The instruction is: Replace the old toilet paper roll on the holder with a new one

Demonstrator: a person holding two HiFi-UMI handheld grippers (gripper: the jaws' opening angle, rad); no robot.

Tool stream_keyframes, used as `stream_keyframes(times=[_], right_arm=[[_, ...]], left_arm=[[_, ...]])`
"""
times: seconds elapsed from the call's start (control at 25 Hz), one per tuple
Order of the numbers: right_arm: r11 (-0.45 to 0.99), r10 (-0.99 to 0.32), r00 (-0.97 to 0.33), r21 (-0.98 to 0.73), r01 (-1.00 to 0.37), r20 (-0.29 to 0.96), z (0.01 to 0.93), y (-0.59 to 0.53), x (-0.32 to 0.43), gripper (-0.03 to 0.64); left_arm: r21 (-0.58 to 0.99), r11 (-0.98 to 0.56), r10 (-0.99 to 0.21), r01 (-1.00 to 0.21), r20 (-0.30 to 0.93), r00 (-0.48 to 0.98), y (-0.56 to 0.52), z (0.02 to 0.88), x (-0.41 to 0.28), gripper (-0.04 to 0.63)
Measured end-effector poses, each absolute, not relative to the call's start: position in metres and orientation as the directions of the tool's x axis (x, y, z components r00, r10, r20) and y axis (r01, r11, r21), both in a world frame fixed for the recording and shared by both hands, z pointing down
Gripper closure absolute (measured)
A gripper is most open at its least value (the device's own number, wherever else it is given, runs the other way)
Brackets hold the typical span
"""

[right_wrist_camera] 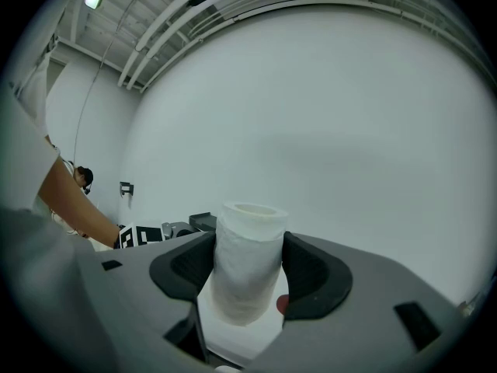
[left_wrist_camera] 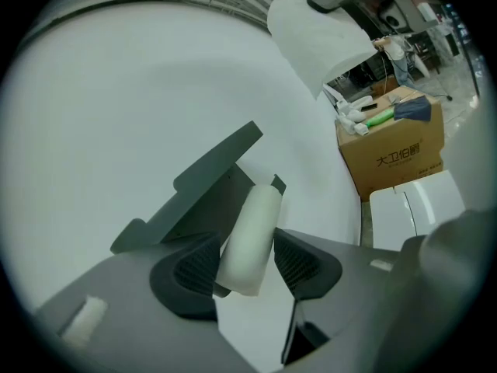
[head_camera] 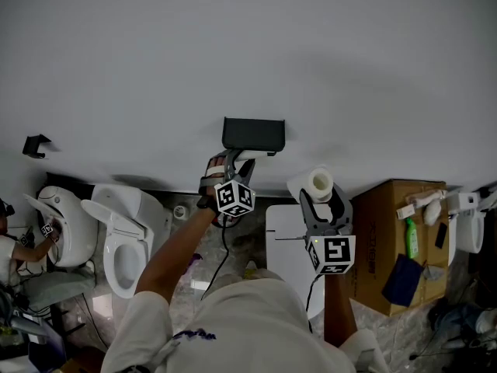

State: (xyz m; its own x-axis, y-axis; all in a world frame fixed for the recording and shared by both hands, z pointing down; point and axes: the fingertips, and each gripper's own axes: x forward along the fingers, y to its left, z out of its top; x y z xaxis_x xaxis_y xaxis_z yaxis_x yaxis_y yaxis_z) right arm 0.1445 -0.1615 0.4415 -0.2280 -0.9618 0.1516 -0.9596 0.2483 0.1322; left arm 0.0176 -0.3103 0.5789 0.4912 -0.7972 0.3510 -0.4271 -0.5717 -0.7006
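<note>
**— Plain white wall (head_camera: 233, 45) all round. Where's the old one?**

— The slim, nearly spent white paper roll (left_wrist_camera: 252, 231) sits beneath the flap of the dark grey metal holder (left_wrist_camera: 206, 189). The left claw (left_wrist_camera: 245, 264) is clenched across it, I'd judge to draw it off.

**— And the replacement?**

— The full white paper roll (head_camera: 318, 183) stands upright, clamped in the right claw (head_camera: 321, 208). It's held off to the holder's right, probably so the left has room to work.

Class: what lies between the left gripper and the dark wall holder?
The old roll. In the left gripper view it runs from the holder down between the pads of the left gripper, which sit against its sides.
</note>
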Motion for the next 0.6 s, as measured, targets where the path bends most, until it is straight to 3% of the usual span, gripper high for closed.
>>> stream_keyframes(times=[0.28, 0.6], right_arm=[[0.254, -0.961, -0.234, 0.133, -0.958, 0.146, 0.4395, -0.1598, 0.1447, 0.347], [0.257, -0.960, -0.238, 0.129, -0.958, 0.145, 0.4403, -0.1597, 0.1473, 0.347]], left_arm=[[-0.762, -0.546, -0.802, -0.348, 0.356, 0.479, -0.3054, 0.5782, 0.0196, 0.400], [-0.772, -0.536, -0.809, -0.342, 0.355, 0.468, -0.3019, 0.5770, 0.0260, 0.403]])
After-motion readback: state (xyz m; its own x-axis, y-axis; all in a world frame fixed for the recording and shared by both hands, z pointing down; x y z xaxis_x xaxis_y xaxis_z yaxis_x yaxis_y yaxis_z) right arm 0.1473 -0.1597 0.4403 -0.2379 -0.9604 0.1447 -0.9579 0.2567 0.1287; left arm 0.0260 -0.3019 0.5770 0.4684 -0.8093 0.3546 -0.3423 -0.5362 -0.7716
